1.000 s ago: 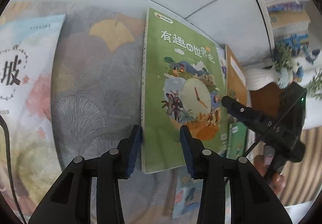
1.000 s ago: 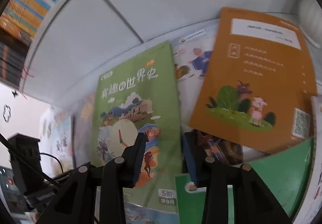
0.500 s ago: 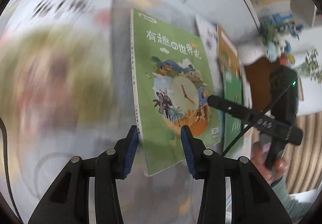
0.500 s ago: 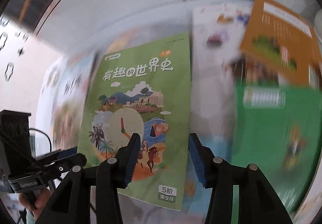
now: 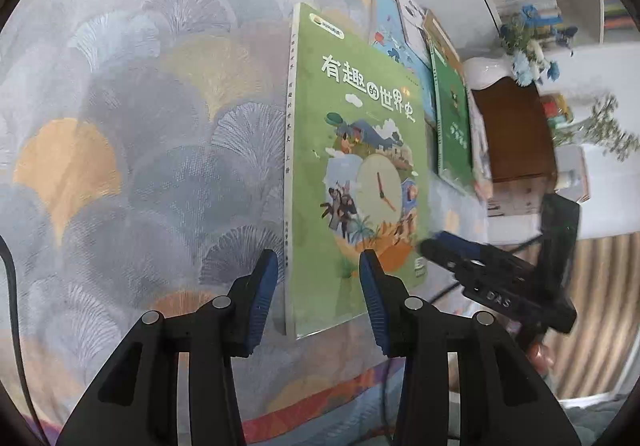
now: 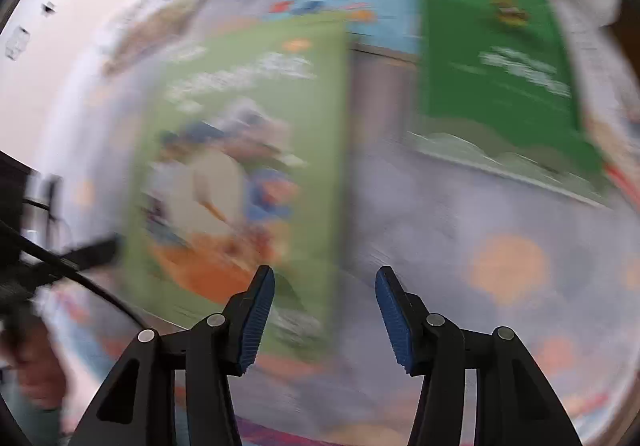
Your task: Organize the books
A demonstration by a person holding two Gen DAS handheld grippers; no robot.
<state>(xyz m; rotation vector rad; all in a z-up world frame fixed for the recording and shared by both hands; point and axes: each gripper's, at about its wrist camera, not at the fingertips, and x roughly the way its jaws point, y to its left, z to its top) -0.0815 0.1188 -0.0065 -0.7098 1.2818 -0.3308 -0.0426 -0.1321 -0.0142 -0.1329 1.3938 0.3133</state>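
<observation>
A light green picture book [image 5: 356,173] lay flat on a fan-patterned tablecloth [image 5: 140,149], its spine edge lined up between the spread, empty fingers of the left gripper [image 5: 318,294], probably so they could close on that near edge. At the book's near right corner hovered the right gripper [image 6: 325,310], also spread and holding nothing, though its own view was badly blurred. Farther right lay a dark green book [image 5: 454,125] with others, well apart.

The light-green clock-cover paperback [image 5: 356,173] has slid left, away from the dark-green book [image 5: 454,125], leaving fan-patterned tablecloth [image 6: 384,173] bare between them. The right gripper [image 6: 325,316] has spread its jaws wider and followed it.
</observation>
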